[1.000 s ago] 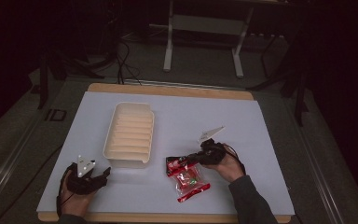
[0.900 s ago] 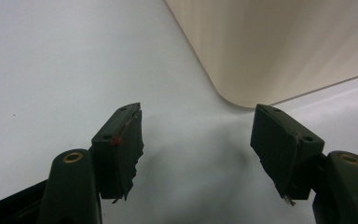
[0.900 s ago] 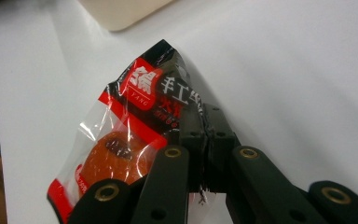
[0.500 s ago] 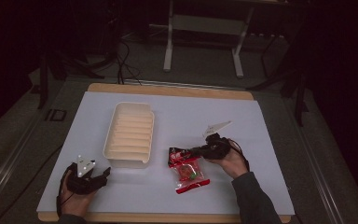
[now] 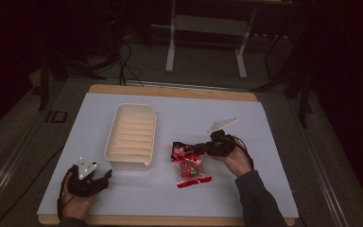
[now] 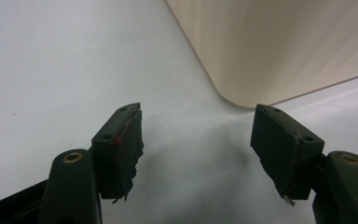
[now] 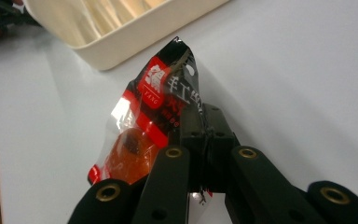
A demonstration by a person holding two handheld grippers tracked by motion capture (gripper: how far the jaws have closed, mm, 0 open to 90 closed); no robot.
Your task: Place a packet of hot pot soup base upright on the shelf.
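Observation:
A red and black snack packet (image 5: 189,164) with clear film lies near the table's middle, its top end raised off the white surface. My right gripper (image 5: 188,150) is shut on that packet's edge; in the right gripper view the jaws meet on the packet (image 7: 161,112). A cream ribbed tray (image 5: 131,136) sits left of the packet. My left gripper (image 5: 105,177) rests near the front left corner, open with nothing between its fingers (image 6: 121,149), just short of the tray's rounded corner (image 6: 242,70).
The white table top (image 5: 274,156) has a wooden rim at front and back. Beyond the far edge stand a metal frame's legs (image 5: 203,38) and cables on the dark floor. The person's right sleeve (image 5: 260,203) comes in from the front edge.
My right gripper has moved up and away from the front edge, lifting the packet's top end with it. The left gripper has stayed put.

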